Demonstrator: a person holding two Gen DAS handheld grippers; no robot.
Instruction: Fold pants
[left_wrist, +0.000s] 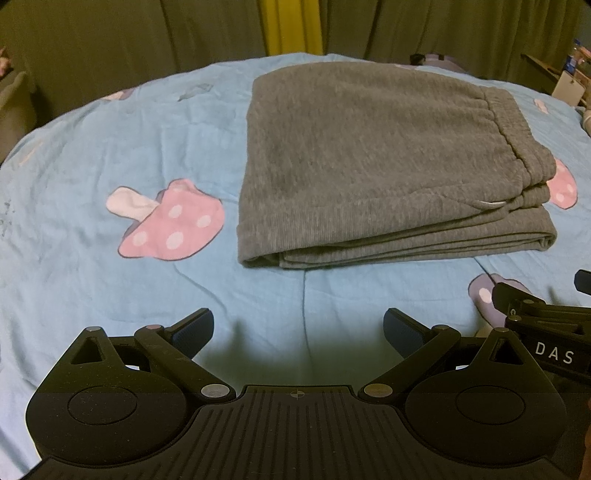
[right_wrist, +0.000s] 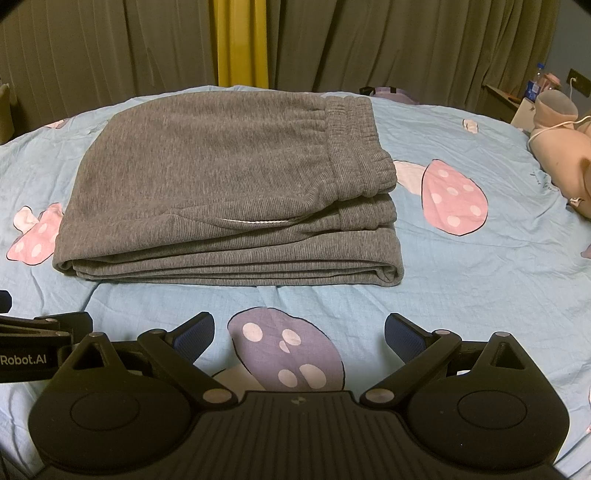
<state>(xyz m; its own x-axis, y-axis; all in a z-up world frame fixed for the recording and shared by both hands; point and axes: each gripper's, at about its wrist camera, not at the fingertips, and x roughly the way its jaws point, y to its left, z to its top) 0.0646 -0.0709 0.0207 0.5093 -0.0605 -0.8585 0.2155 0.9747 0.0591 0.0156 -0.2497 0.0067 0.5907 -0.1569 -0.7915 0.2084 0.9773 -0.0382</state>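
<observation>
Grey knit pants (left_wrist: 373, 162) lie folded into a thick rectangle on the blue bed cover, the elastic waistband on top at the right; they also show in the right wrist view (right_wrist: 229, 184). My left gripper (left_wrist: 298, 332) is open and empty, above the cover in front of the pants' near left corner. My right gripper (right_wrist: 299, 334) is open and empty, in front of the pants' near edge, apart from them. The right gripper's body shows at the right edge of the left wrist view (left_wrist: 546, 332).
The blue bed cover (left_wrist: 74, 184) has pink mushroom prints (left_wrist: 173, 221). Olive curtains with a yellow strip (right_wrist: 242, 40) hang behind the bed. A pink plush toy (right_wrist: 565, 147) lies at the right edge, by a nightstand with a bottle (right_wrist: 533, 86).
</observation>
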